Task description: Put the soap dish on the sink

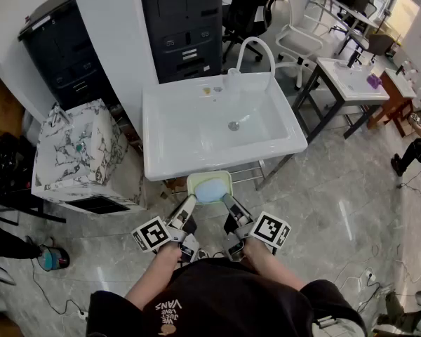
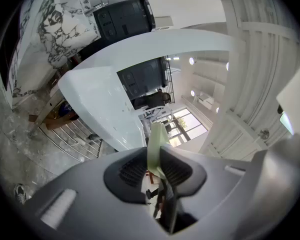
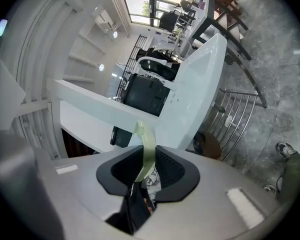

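I hold a pale green soap dish (image 1: 210, 187) with a light blue bar in it, just in front of and below the white sink's front rim (image 1: 196, 168). My left gripper (image 1: 190, 203) is shut on the dish's left rim and my right gripper (image 1: 227, 202) on its right rim. In the left gripper view the green rim (image 2: 155, 146) stands edge-on between the dark pads of that gripper (image 2: 152, 166). The right gripper view shows the same rim (image 3: 145, 143) pinched in that gripper (image 3: 147, 170). The sink (image 2: 102, 101) lies ahead in both gripper views.
A curved white faucet (image 1: 257, 48) stands at the sink's back edge. A marble-patterned box (image 1: 77, 153) sits left of the sink, and a dark cabinet (image 1: 182, 27) behind it. A wire rack (image 1: 247, 177) hangs under the basin. A second sink (image 1: 351, 79) and chair (image 1: 298, 42) are at right.
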Demonstrator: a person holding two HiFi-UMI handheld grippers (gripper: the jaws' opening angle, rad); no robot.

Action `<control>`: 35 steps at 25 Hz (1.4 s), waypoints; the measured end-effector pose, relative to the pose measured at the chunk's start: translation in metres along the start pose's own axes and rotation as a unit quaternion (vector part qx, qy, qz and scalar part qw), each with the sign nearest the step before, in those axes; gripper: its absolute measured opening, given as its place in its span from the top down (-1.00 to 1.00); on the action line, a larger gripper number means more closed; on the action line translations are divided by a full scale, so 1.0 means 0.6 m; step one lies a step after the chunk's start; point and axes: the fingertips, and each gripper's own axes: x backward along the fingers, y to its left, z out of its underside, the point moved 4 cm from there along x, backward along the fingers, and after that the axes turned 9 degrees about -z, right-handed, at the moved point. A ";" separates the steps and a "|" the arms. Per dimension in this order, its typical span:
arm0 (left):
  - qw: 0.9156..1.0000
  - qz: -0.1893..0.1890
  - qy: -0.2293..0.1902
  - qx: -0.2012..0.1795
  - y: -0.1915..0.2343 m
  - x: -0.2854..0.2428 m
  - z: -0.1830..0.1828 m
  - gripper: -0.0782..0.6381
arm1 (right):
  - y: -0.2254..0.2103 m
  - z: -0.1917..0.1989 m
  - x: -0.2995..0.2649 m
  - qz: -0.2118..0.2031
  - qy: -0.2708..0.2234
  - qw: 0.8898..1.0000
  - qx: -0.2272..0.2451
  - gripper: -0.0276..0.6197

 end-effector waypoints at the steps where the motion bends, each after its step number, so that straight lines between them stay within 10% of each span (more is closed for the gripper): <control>1: 1.000 0.008 0.002 -0.005 -0.003 -0.004 -0.003 0.42 | 0.000 -0.002 -0.001 0.001 0.000 1.000 0.000 0.69; 35: 0.998 -0.016 -0.059 0.010 -0.019 -0.275 -0.085 0.42 | -0.106 -0.248 -0.174 -0.009 0.071 0.997 -0.013 0.69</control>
